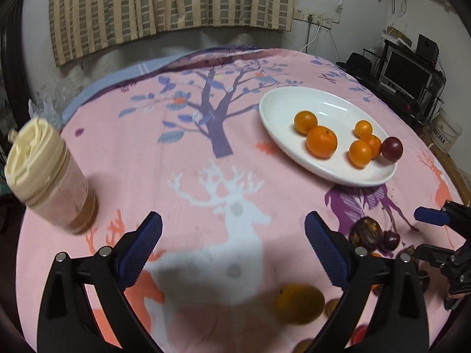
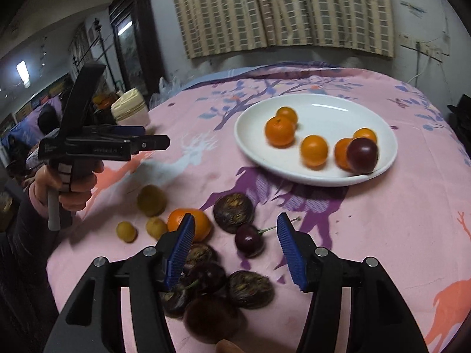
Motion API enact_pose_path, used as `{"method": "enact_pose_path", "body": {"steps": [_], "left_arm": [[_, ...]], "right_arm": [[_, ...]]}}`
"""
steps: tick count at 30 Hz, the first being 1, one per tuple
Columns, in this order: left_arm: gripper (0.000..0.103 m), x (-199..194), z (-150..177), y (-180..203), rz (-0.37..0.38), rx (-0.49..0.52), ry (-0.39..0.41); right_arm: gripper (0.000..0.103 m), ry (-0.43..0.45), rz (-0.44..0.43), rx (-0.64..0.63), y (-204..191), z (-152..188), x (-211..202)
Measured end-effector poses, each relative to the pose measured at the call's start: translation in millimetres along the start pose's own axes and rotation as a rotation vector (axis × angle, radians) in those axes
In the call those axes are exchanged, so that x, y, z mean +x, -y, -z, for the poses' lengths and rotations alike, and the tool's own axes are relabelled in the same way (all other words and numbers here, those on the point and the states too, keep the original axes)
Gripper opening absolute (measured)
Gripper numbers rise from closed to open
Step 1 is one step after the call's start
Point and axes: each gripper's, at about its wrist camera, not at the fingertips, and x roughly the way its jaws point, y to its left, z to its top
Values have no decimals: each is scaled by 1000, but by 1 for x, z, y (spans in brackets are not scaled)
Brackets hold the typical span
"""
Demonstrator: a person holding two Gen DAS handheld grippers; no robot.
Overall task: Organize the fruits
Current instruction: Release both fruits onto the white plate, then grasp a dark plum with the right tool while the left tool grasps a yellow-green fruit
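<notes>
1. The white plate point(image 2: 318, 173) sits toward the far right of the bench point(image 2: 397, 220), which is covered in a pink cloth printed with deer and trees. It holds five small oranges point(image 2: 279, 131) and one dark plum point(image 2: 362, 155) resting near its front rim.
2. Plenty of fruit is not yet on the plate. In the near cluster lie a cherry point(image 2: 249, 240) with its stem, several dark wrinkled fruits point(image 2: 233, 211), one more orange point(image 2: 191, 224) and three small yellowish fruits point(image 2: 152, 200), all loose on the cloth.
3. My reading is that the job is about half done: six pieces are plated and roughly ten are left, some of them blurred or hidden behind the claw fingers, so the count is uncertain.
4. The right claw point(image 2: 235, 248) is spread wide and grips nothing. It hovers over the loose pile with the cherry lying between its blue pads, so the cherry looks the likeliest next pick.
5. The left claw point(image 1: 232, 248) is also released and empty. It is over bare cloth, with a yellowish fruit point(image 1: 300, 304) just ahead of its right finger.
6. A lidded jar point(image 1: 50, 176) stands on the left of the bench, well apart from the plate.
</notes>
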Motion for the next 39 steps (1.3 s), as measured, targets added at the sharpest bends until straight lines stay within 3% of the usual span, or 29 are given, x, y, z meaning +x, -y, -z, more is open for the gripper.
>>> {"method": "enact_pose_path", "body": {"steps": [3,7,13,19,22,23,25,27,29,39], "left_arm": [[95,-3,10,-2,42,-5,-14],[95,-2,18,3,5,26,-25],[95,-6,21,12,26,53,-33],[95,-7,27,17,43,76,-42],[95,-6,34,17,85,84,-69],[95,-5,36,18,100,89,-76],[95,-5,40,21,123,108,-82],[89,-5,43,25,135,128,-82],[75,-3,47,27,158,139,-98],[51,7,55,41,243,181,-159]], "right_arm": [[58,10,-62,11,-1,3,-11],[58,2,-116,81,4,24,-34],[58,-56,-55,79,-9,59,-49],[58,-110,-39,121,-10,64,-29],[51,-144,-24,137,-6,64,-22],[40,-150,-32,132,-6,64,-21],[39,-149,-27,124,-8,66,-21],[39,-142,-39,137,-6,67,-22],[39,-118,-76,167,-1,67,-27],[39,-54,-127,234,14,63,-34]]}}
